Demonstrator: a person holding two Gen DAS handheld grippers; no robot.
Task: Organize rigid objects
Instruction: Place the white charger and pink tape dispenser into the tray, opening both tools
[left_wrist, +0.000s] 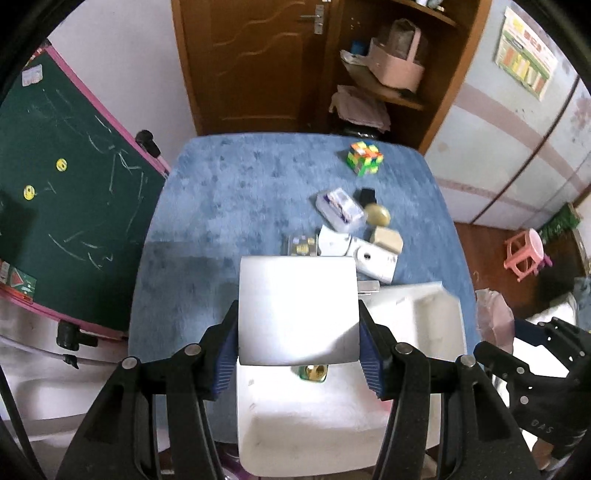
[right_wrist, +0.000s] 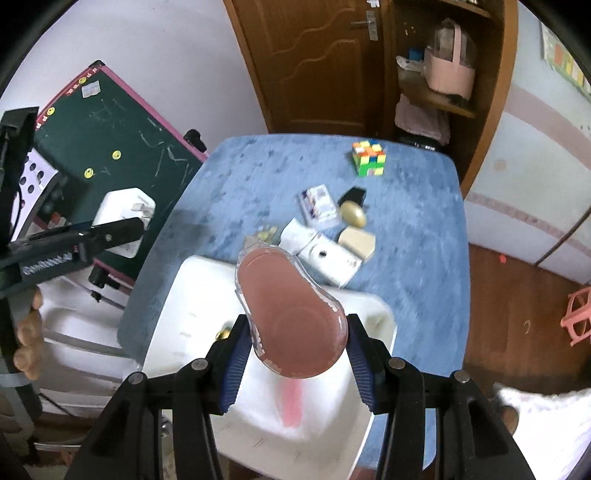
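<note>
In our left gripper (left_wrist: 298, 363) the blue pads pinch a plain white box (left_wrist: 298, 310) by its two sides, held above the white bin (left_wrist: 306, 417) at the near edge of the blue table (left_wrist: 229, 206). We see a small brass-coloured item (left_wrist: 314, 372) lying in the bin just below the box.

Our right gripper (right_wrist: 293, 363) clamps a clear plastic case with a reddish-brown inside (right_wrist: 291, 314), its long end pointing toward 11 o'clock, also over the bin. From this view the other gripper shows at 9 o'clock; white lettering runs along its black body, too blurred for us to read.

Past the bin, toward 1 o'clock, a cluster lies on the cloth: white cartons (right_wrist: 325, 258), a tan block (right_wrist: 357, 240), a gold egg-shaped item (right_wrist: 352, 214), a small black item (right_wrist: 354, 194) and a clear packet with purple print (right_wrist: 317, 205) that we cannot read.

Farther still, near the far edge, stands a colour-scrambled puzzle cube (right_wrist: 368, 158), well apart from the cluster.

At 10 o'clock leans a green chalkboard (left_wrist: 70, 192) with faint scribbles and yellow smiley magnets. At 2 o'clock in the left view a wall chart (left_wrist: 524, 62) hangs, its text illegible.
</note>
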